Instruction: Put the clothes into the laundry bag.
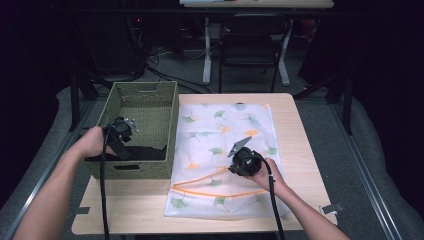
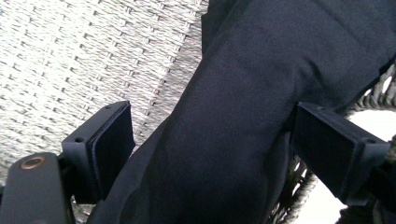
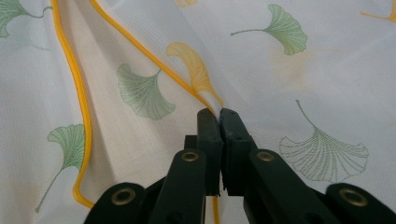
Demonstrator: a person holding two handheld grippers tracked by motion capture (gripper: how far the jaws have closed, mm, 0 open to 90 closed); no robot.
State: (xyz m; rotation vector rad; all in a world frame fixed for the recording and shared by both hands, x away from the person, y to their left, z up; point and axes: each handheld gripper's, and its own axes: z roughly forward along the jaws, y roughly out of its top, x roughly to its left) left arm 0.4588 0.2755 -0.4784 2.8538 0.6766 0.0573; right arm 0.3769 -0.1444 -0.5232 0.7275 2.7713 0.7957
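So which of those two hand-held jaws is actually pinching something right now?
The right gripper: its jaws are shut on the orange-trimmed edge of the leaf-print bag. The left gripper, down in the woven basket, stands open around the black cloth.

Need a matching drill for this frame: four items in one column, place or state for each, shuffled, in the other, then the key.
Items:
1. left tongs
2. right tongs
3. black garment
4. woven basket

Places or states:
A. shut on the mesh laundry bag at its orange-trimmed edge
B. stands at the table's left end
C. open, jaws on either side of dark cloth
D. lies inside the basket

Pairs: 1-C, 2-A, 3-D, 4-B
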